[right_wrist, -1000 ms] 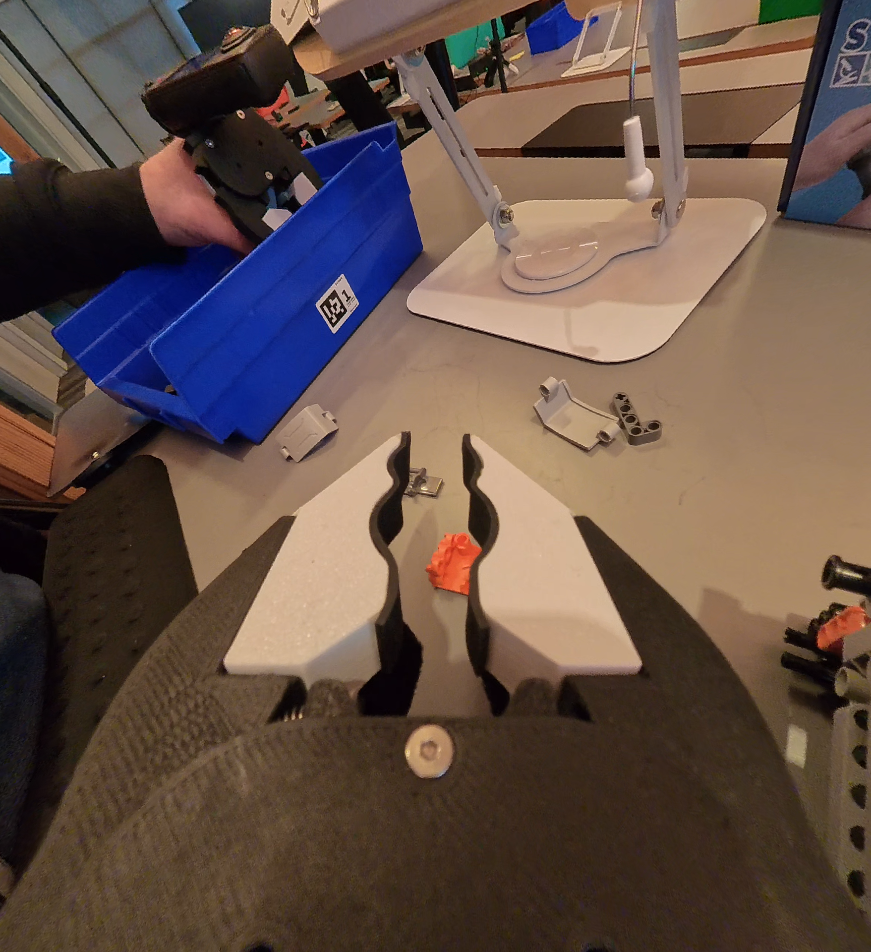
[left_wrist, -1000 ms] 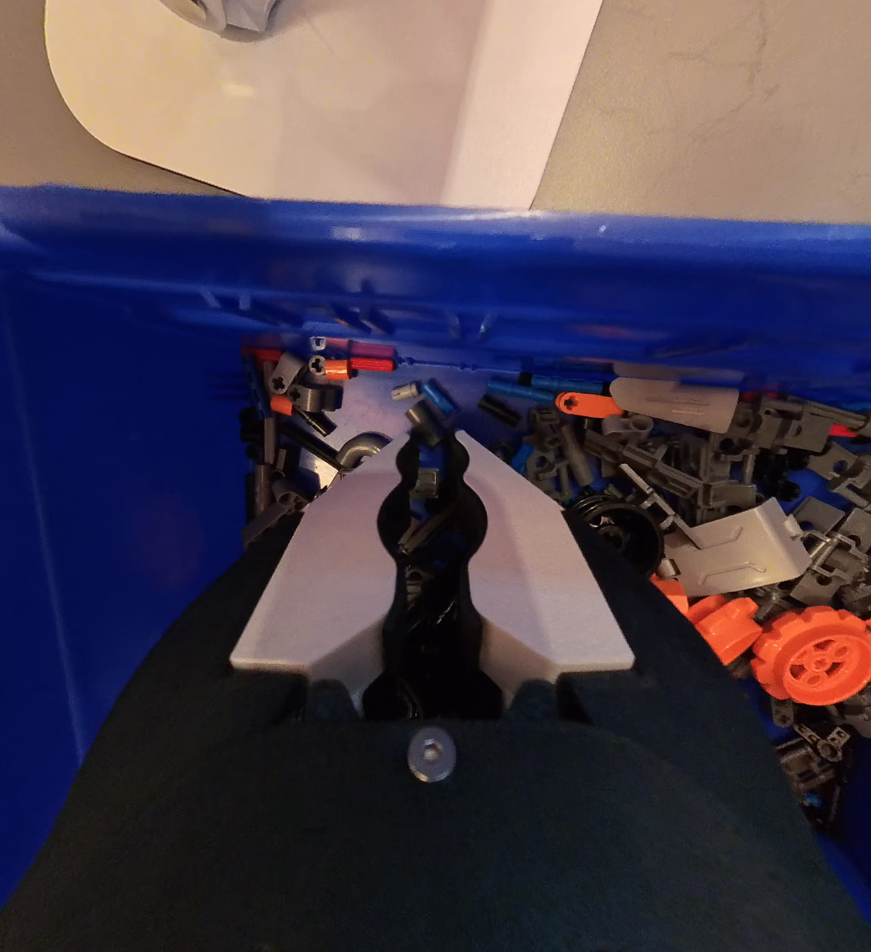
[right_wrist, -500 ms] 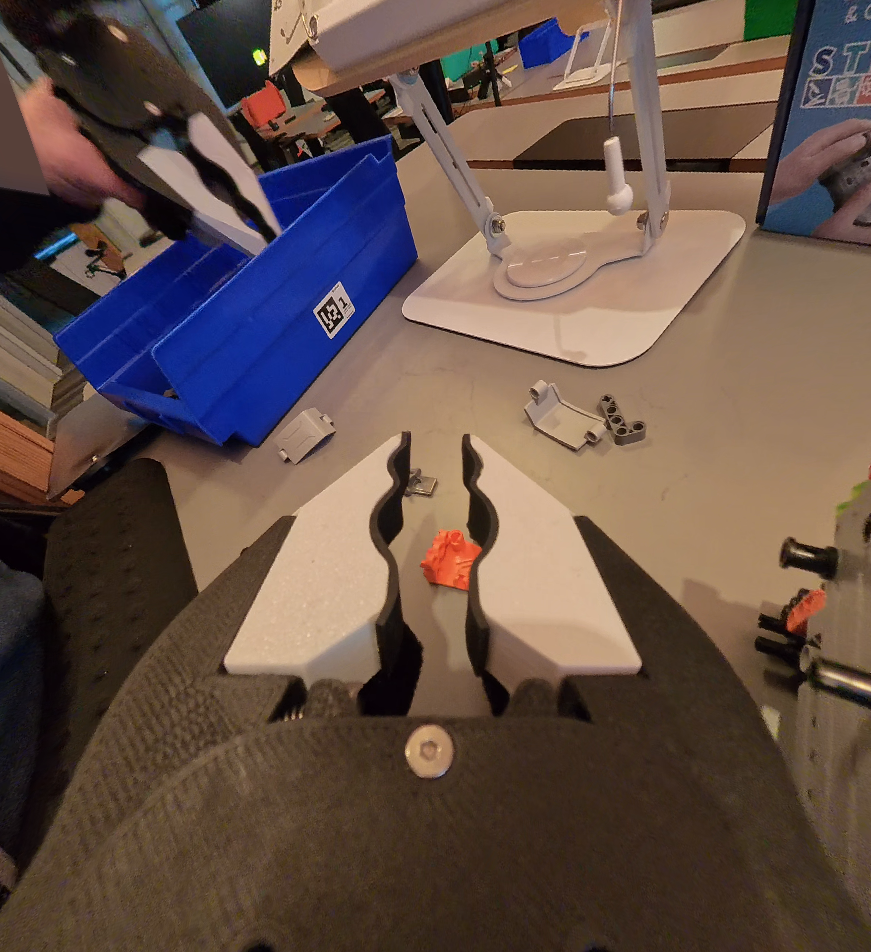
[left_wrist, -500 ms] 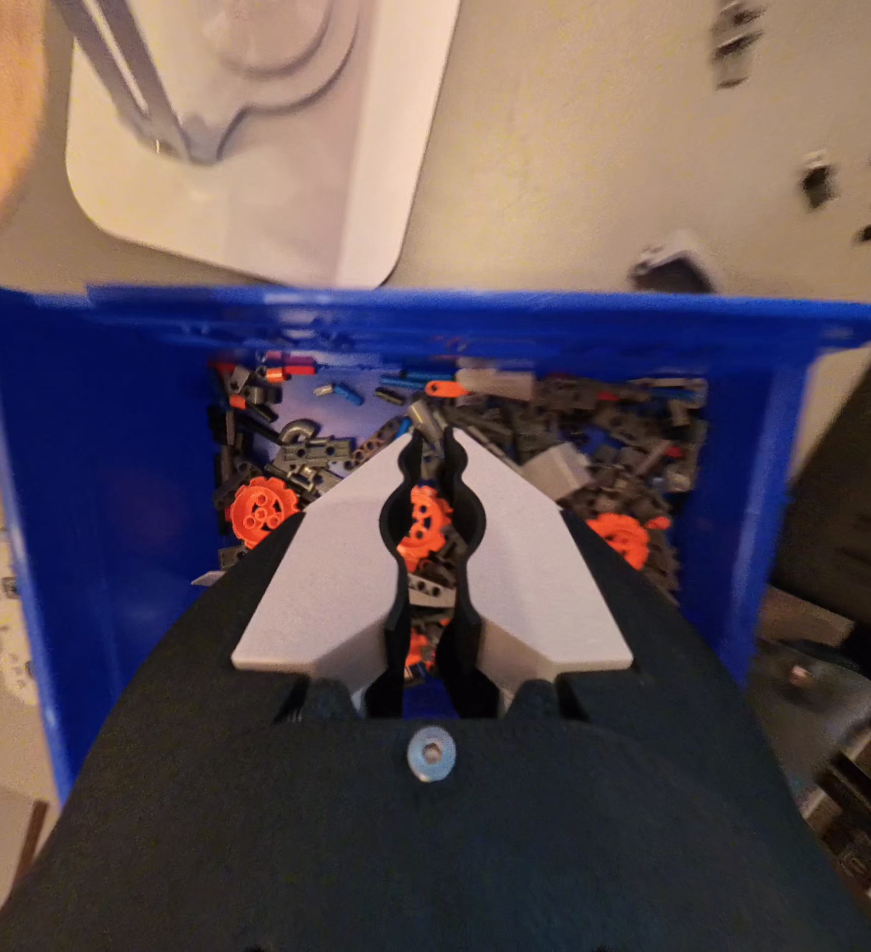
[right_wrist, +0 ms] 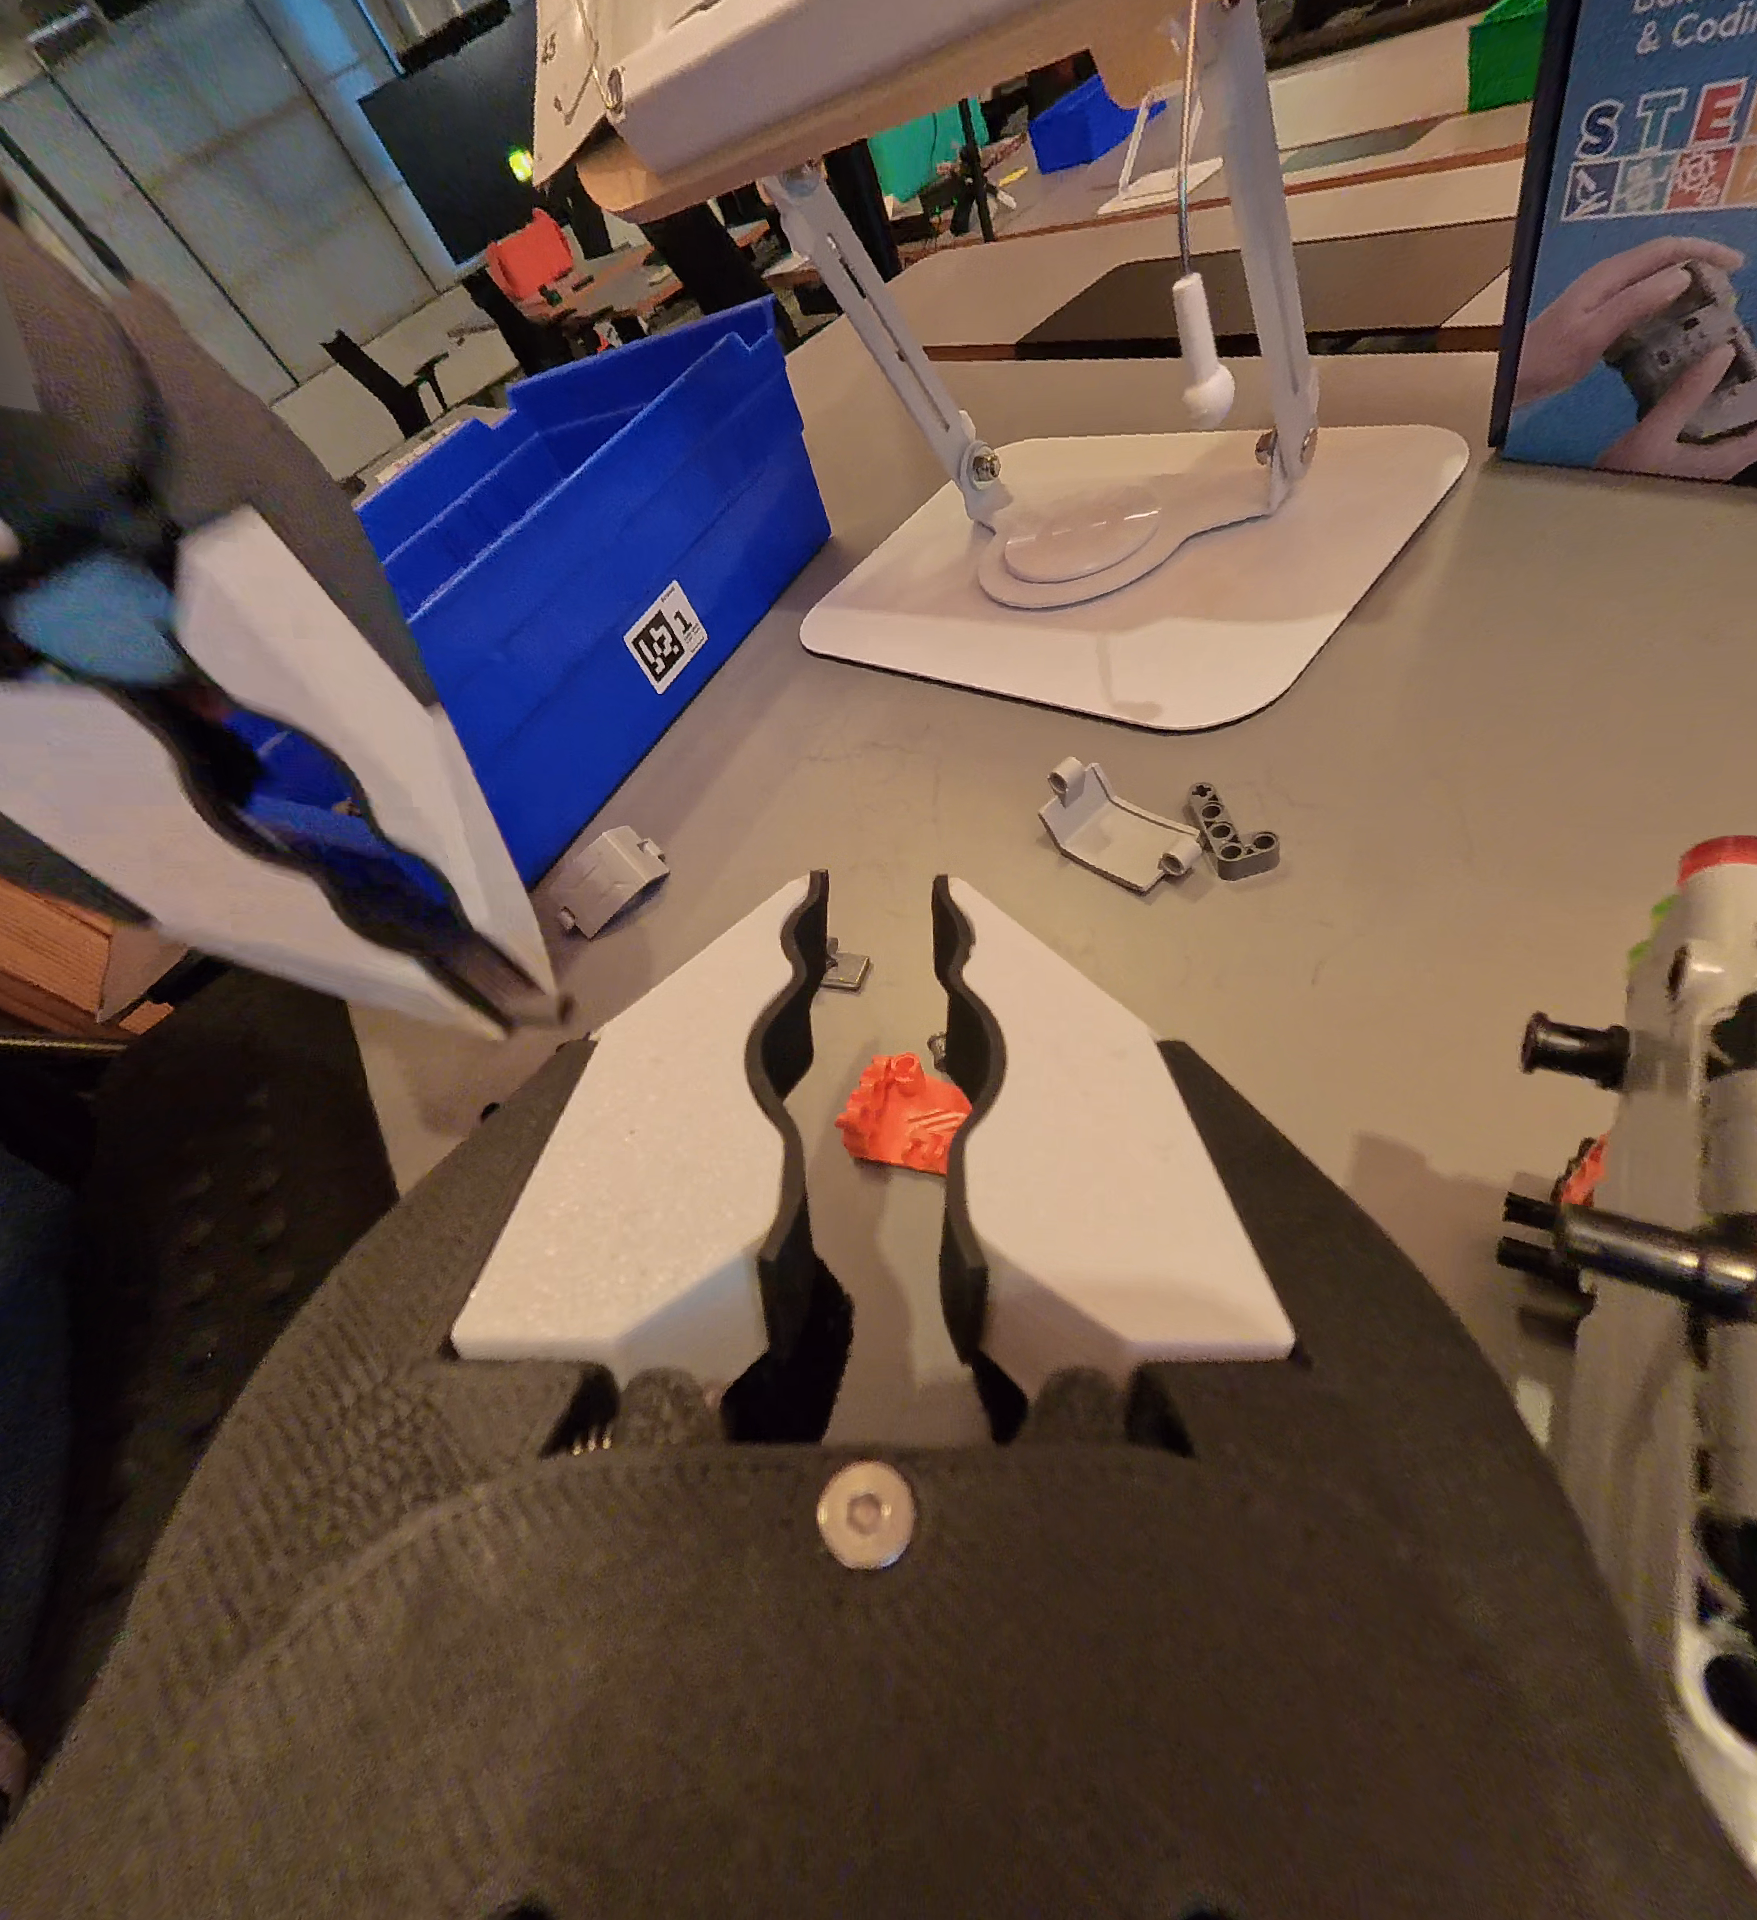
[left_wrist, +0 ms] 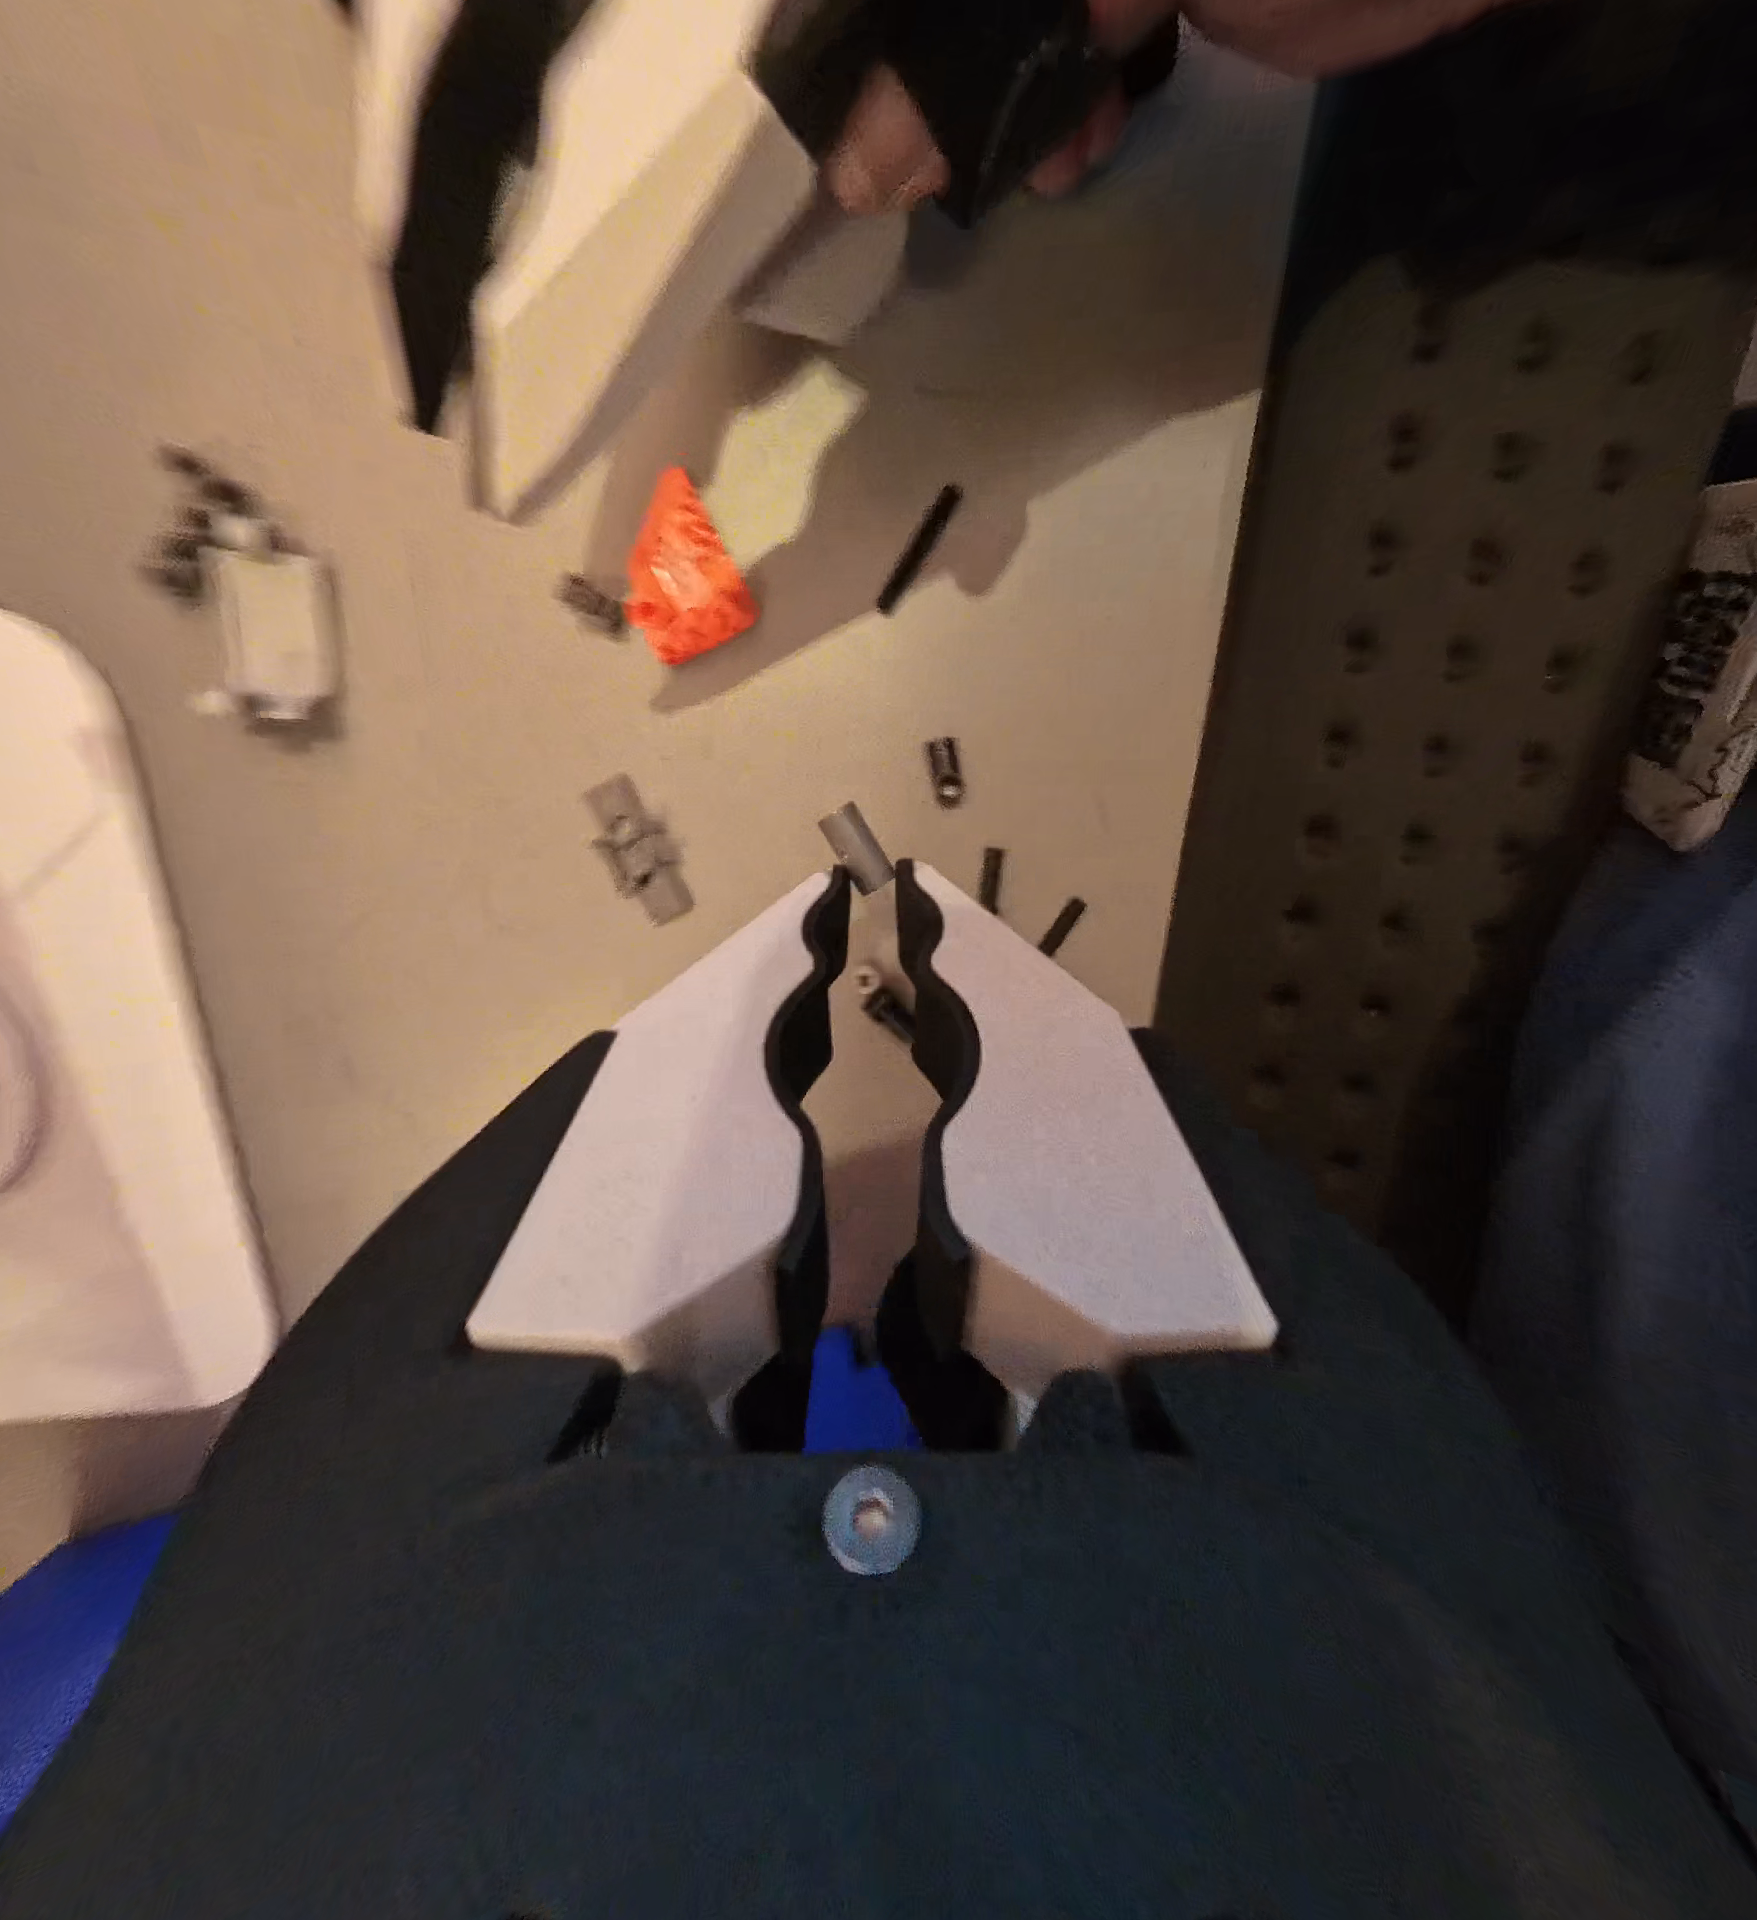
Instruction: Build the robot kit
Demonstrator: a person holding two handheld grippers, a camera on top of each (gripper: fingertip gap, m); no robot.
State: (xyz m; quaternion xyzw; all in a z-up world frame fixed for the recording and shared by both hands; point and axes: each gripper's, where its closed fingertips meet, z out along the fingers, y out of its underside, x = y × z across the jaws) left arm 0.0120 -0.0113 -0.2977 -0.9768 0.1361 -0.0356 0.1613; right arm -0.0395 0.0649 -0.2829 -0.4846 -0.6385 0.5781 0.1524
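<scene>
Hovering above the grey table [right_wrist: 1476, 935], the left gripper [left_wrist: 866, 881] pinches a small grey connector [left_wrist: 856, 850] at its very tips, jaws nearly together on it. Far left sits the blue bin [right_wrist: 593, 582]; a white stand base [right_wrist: 1144, 582] lies beyond. To the right, the right gripper [right_wrist: 879, 894] hangs low, jaws apart and empty, over an orange piece [right_wrist: 900, 1117]. A grey panel [right_wrist: 1113, 831] lies farther off. Held so shallowly, the connector could slip free and drop among the loose parts.
</scene>
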